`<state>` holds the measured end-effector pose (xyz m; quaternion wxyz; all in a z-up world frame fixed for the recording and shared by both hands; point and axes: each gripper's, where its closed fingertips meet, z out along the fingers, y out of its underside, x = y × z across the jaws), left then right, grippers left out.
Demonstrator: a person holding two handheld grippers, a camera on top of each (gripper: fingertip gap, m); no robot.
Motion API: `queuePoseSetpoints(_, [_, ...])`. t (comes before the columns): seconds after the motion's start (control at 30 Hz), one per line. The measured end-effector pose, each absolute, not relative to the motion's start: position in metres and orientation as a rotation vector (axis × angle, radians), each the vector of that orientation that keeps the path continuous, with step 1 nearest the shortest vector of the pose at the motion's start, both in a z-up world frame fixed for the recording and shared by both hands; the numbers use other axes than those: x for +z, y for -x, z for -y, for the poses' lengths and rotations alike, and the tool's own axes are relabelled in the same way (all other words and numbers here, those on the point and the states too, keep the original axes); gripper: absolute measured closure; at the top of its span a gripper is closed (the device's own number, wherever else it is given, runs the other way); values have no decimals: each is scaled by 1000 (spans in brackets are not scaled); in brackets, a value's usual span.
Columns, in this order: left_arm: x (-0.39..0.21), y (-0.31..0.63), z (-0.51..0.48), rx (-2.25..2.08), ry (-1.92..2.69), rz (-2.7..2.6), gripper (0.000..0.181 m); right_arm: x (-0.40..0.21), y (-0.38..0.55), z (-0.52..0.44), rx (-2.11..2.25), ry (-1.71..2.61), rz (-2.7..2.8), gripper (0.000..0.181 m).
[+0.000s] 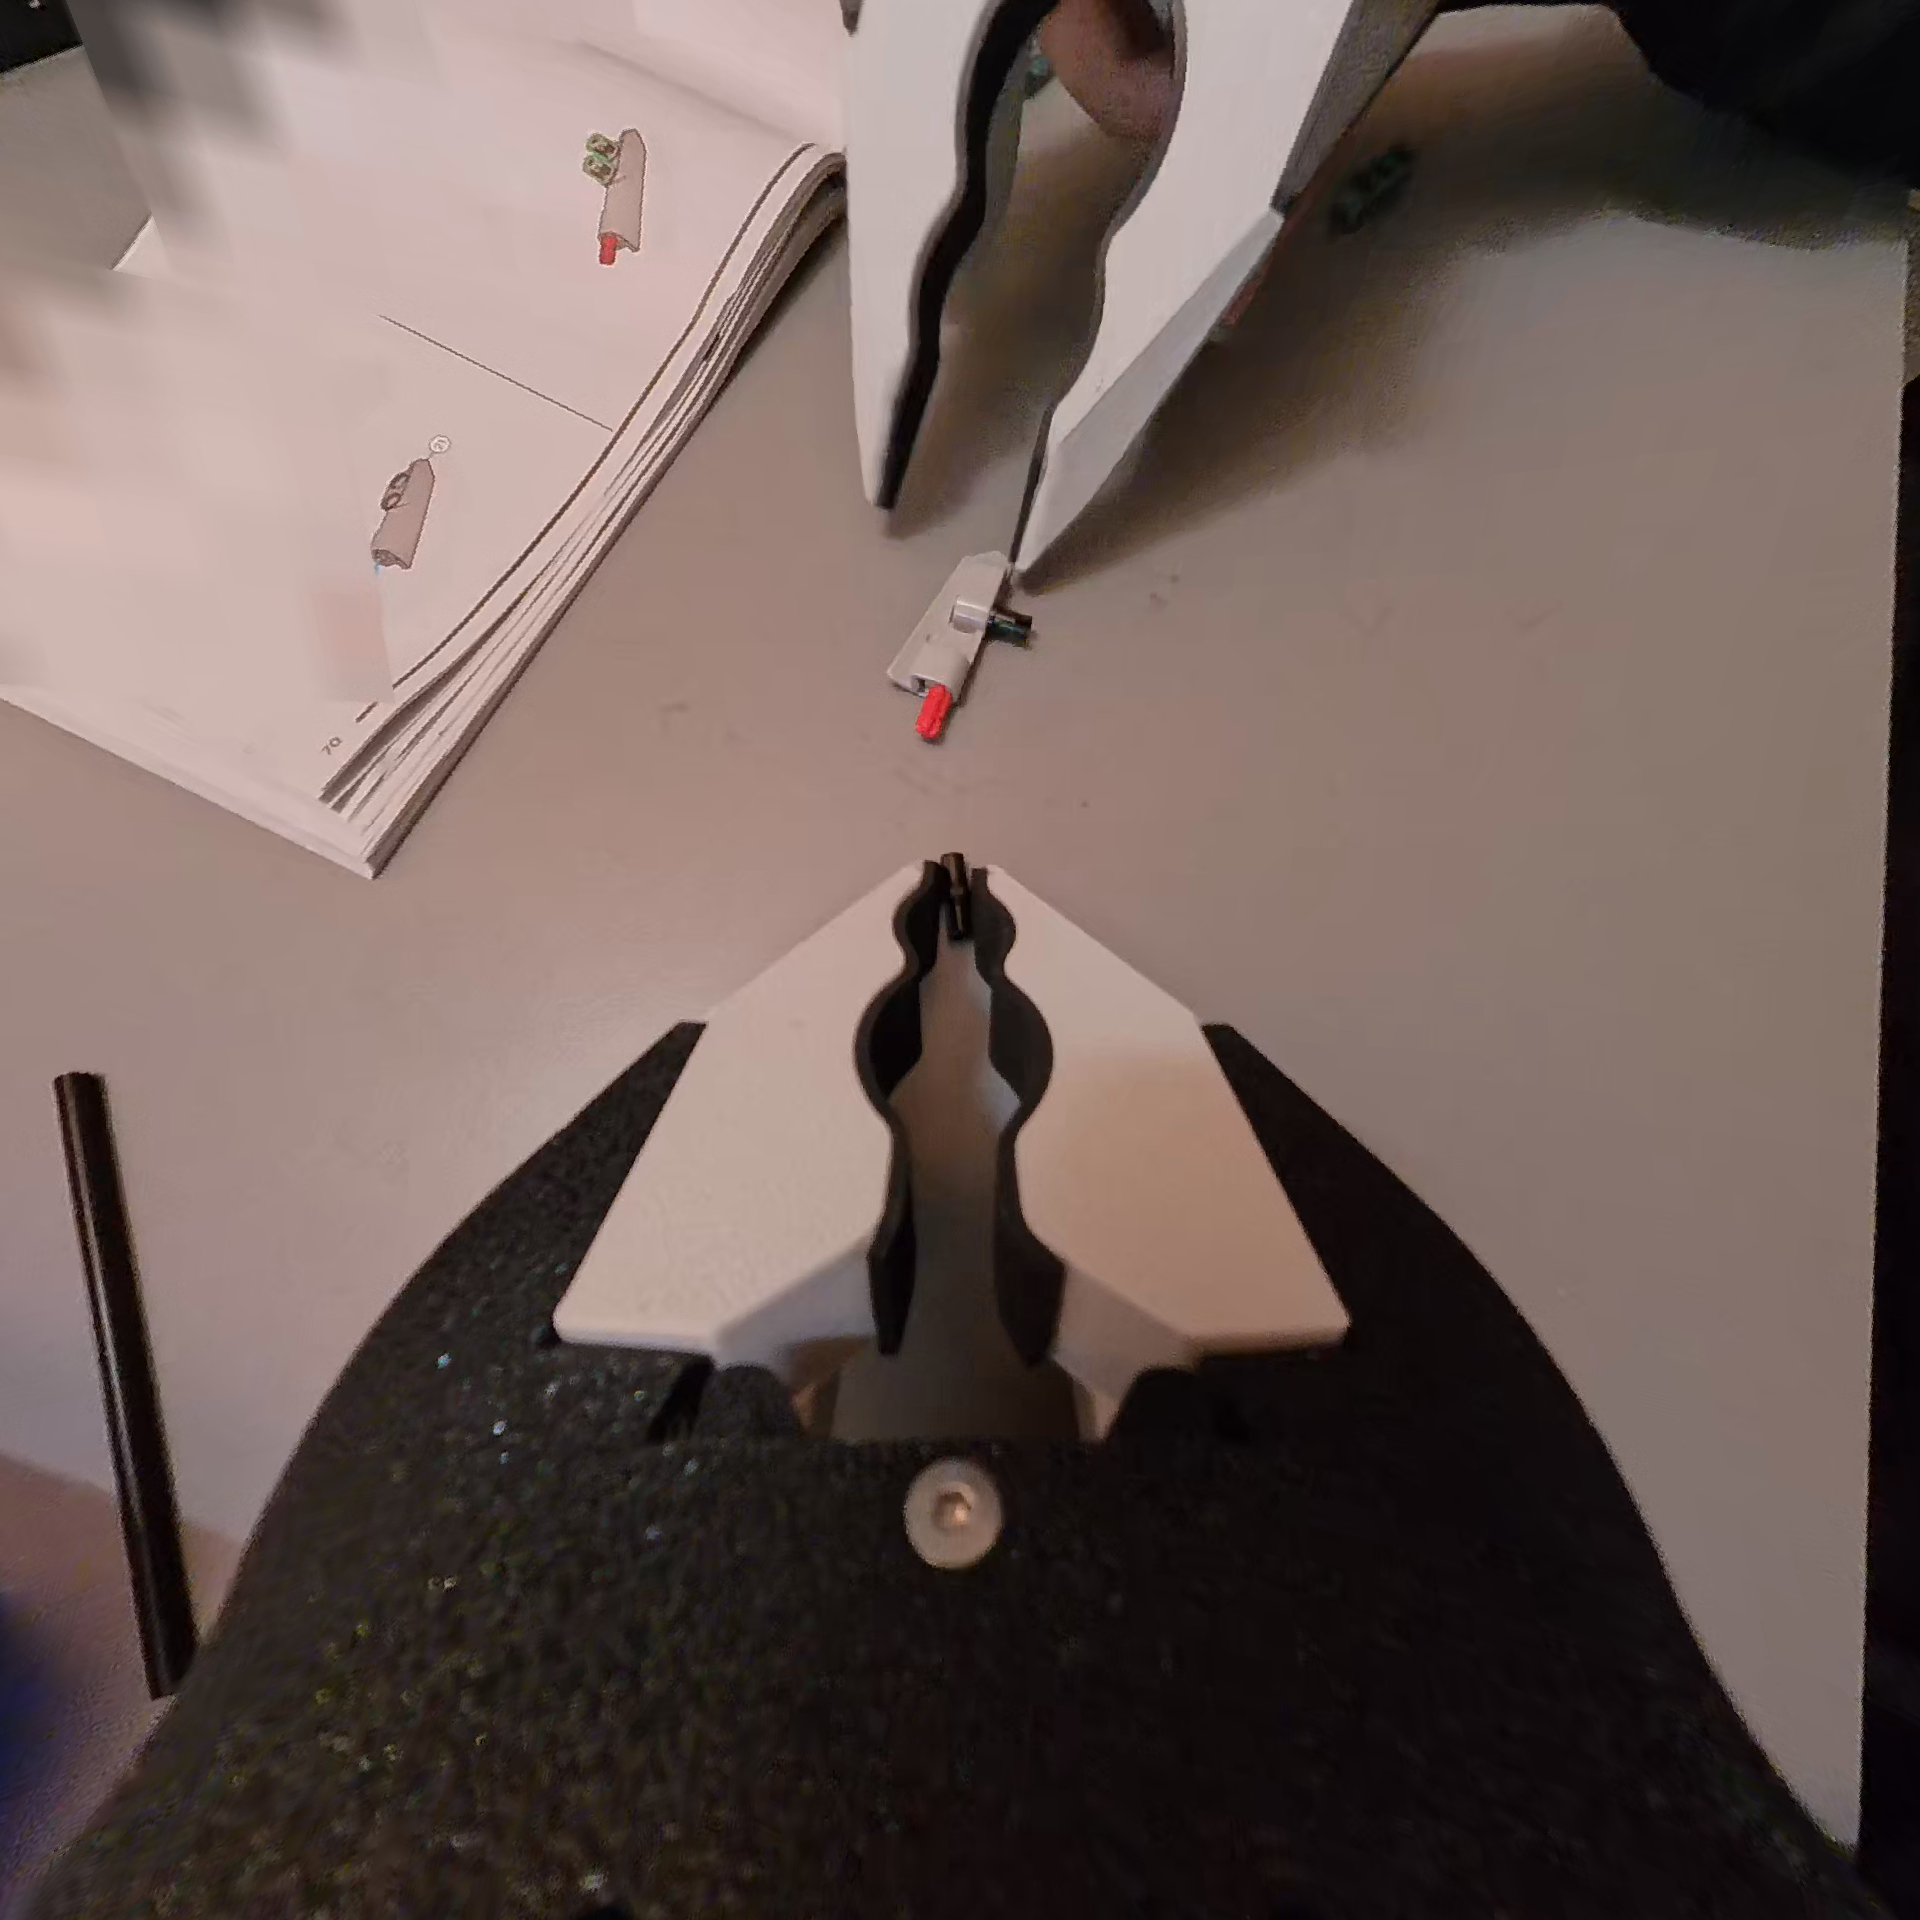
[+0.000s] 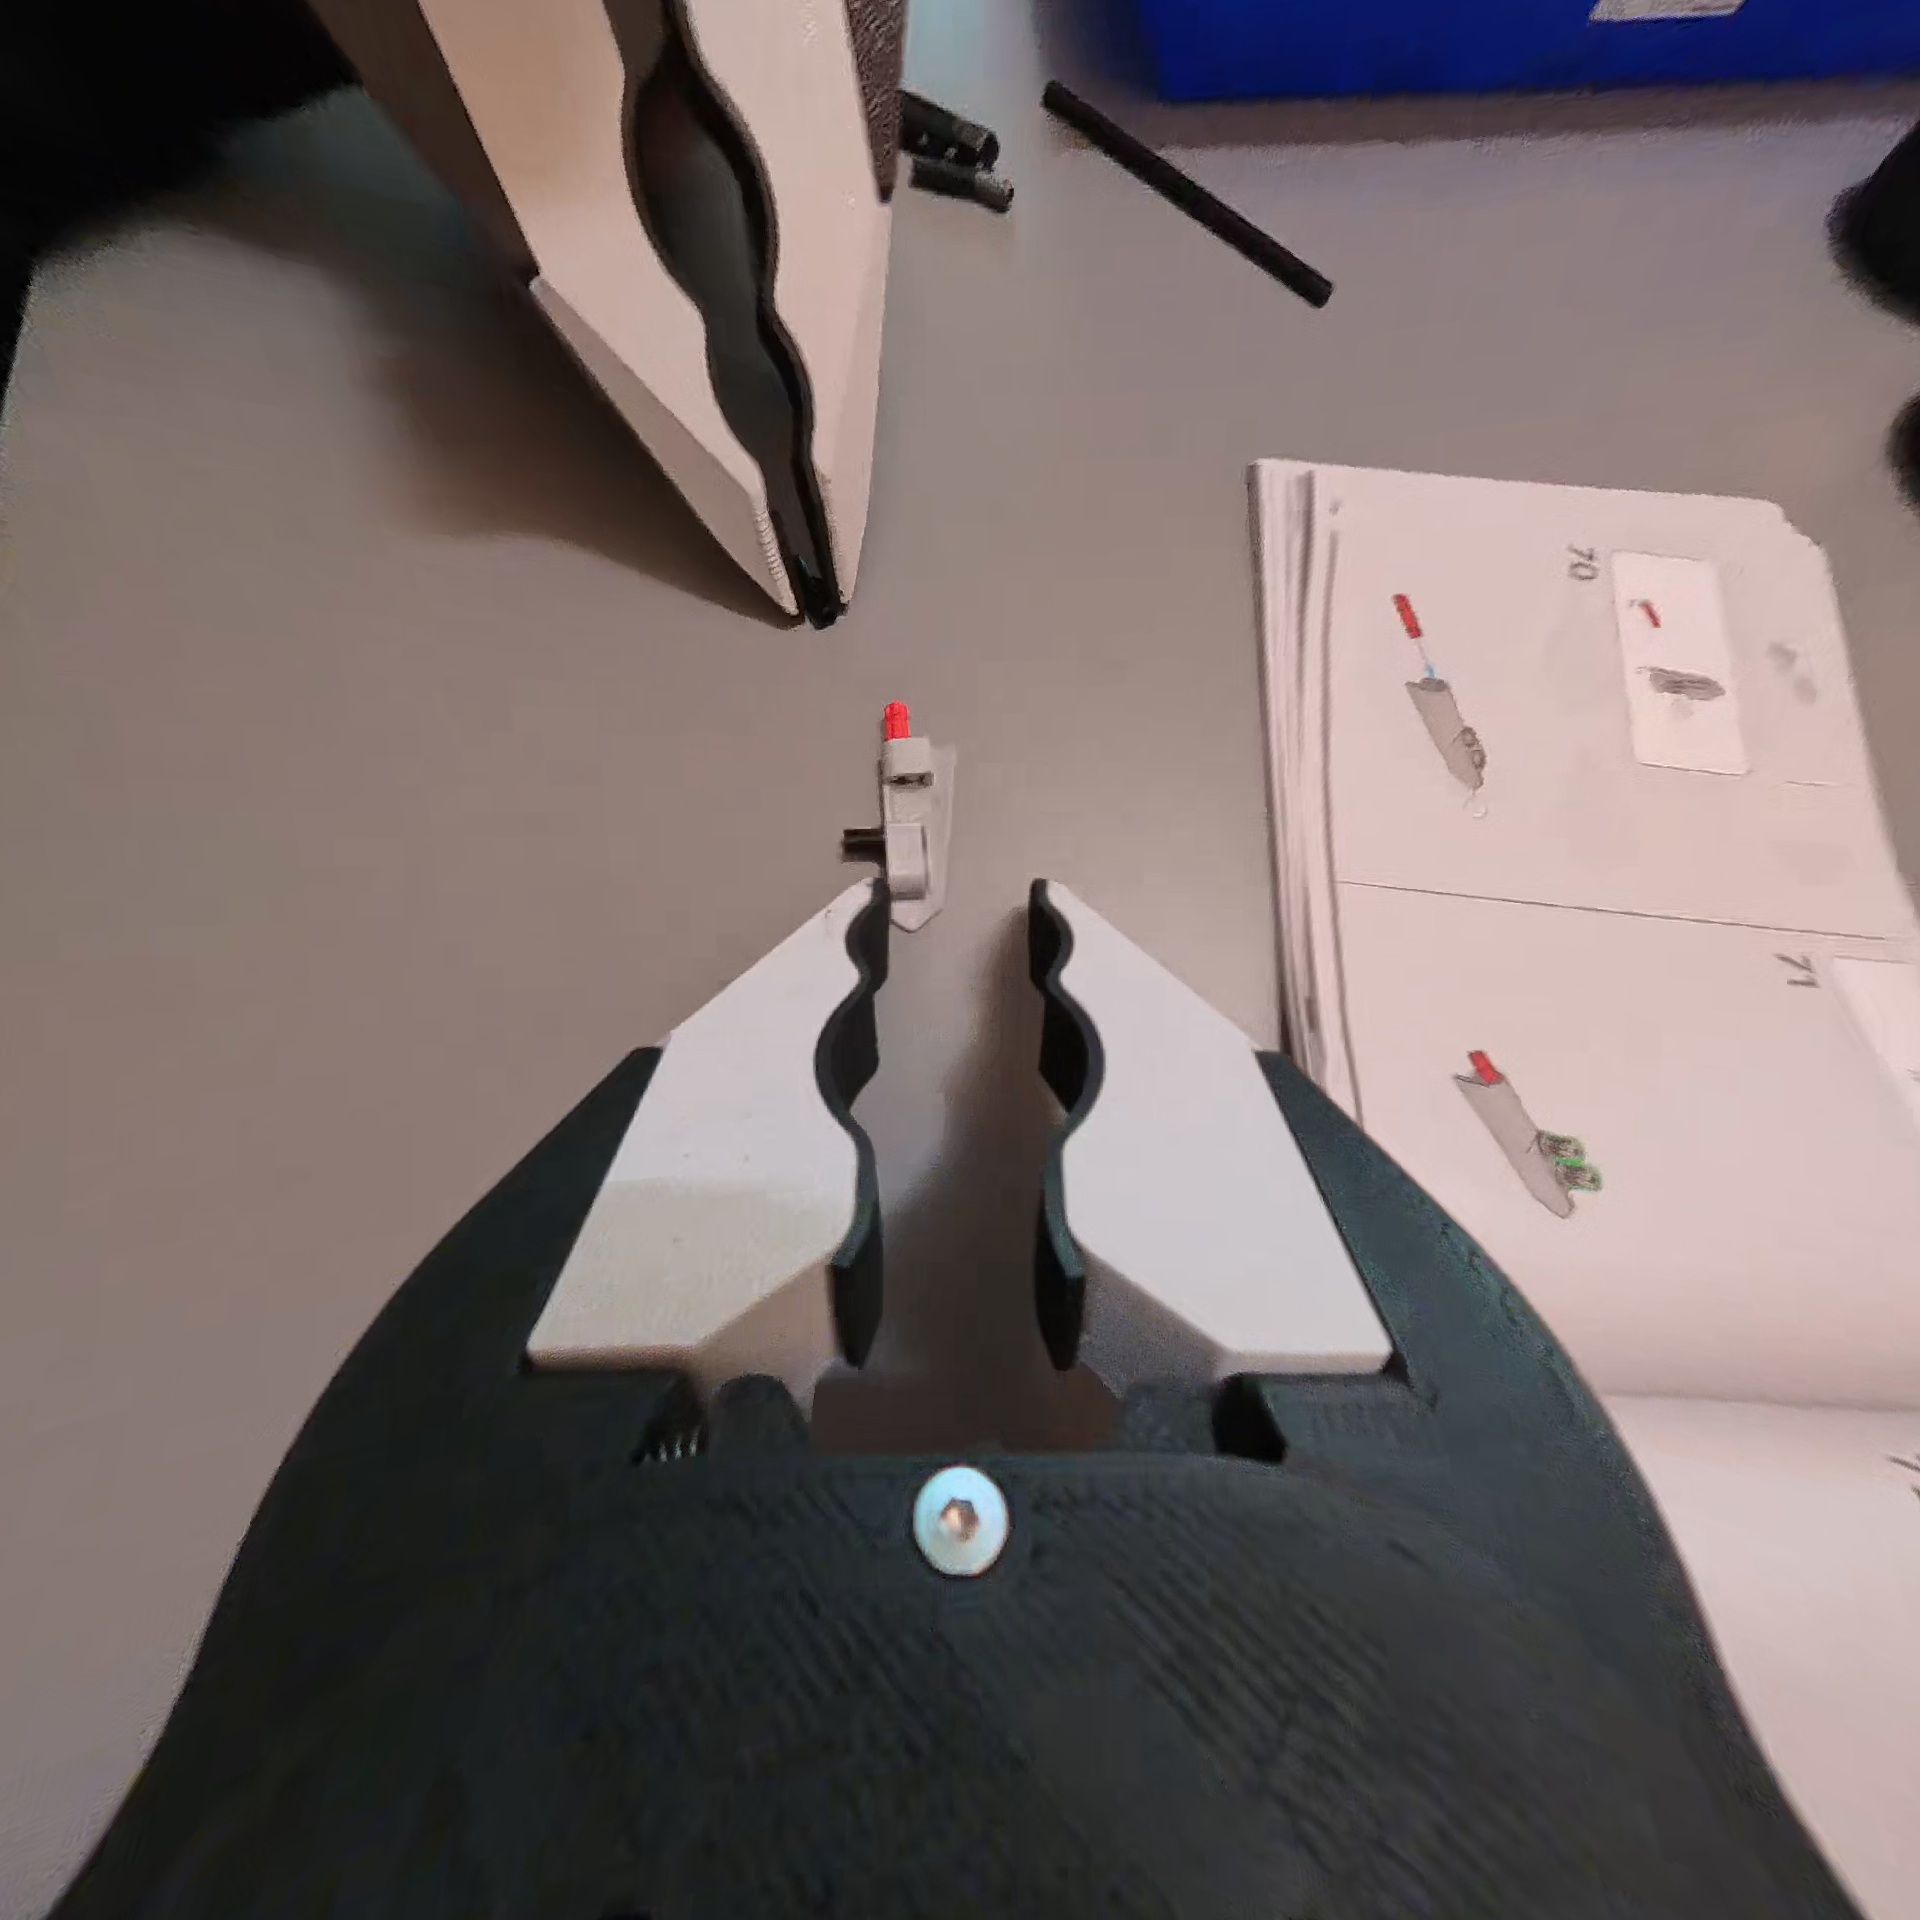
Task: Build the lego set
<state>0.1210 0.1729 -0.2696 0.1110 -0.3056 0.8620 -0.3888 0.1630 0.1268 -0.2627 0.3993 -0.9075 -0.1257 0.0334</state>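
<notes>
A small grey lego piece [image 1: 951, 639] lies flat on the grey table, with a red pin [image 1: 932, 714] in one end and a black pin [image 1: 1010, 627] in its side. It also shows in the right wrist view [image 2: 914, 821]. My left gripper [image 1: 953, 878] is shut on a small black pin [image 1: 953, 896] and holds it a short way from the red end; it also appears in the right wrist view [image 2: 816, 613]. My right gripper [image 2: 956, 899] is open, its tips at the piece's other end; it also appears in the left wrist view [image 1: 956, 532].
An open instruction booklet [image 1: 312, 520] [image 2: 1558, 935] lies beside the piece. A long black rod [image 1: 114, 1351] [image 2: 1184, 192] lies near the left gripper. Small black parts [image 2: 951, 151] and a blue box [image 2: 1507, 42] lie beyond it. The table edge [image 1: 1901, 831] is on the right. Across from one pair of fingers to the other is roughly 7 centimetres. The long black rod [image 2: 1184, 192] is about 15 centimetres from my left fingertips. My left wrist view [image 1: 138, 1325] looks at it from another angle.
</notes>
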Motion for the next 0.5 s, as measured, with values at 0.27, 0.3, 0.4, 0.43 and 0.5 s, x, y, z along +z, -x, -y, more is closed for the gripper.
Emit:
queuePoseSetpoints(0.27, [-270, -120, -173, -1143, 891, -2535, 179, -266, -133, -131, 227, 2322, 106, 168])
queuePoseSetpoints(0.3, [-270, -120, -173, -1142, 890, -2535, 179, -265, -128, -131, 240, 2317, 72, 162])
queuePoseSetpoints(0.4, [-270, -120, -172, -1141, 887, -2534, 179, -264, -118, -129, 226, 2319, 67, 152])
queuePoseSetpoints(0.43, [-270, -120, -173, -1140, 887, -2534, 179, -264, -113, -127, 225, 2319, 111, 155])
queuePoseSetpoints(0.5, [-270, -120, -172, -1140, 886, -2533, 179, -261, -116, -125, 141, 2307, 246, 163])
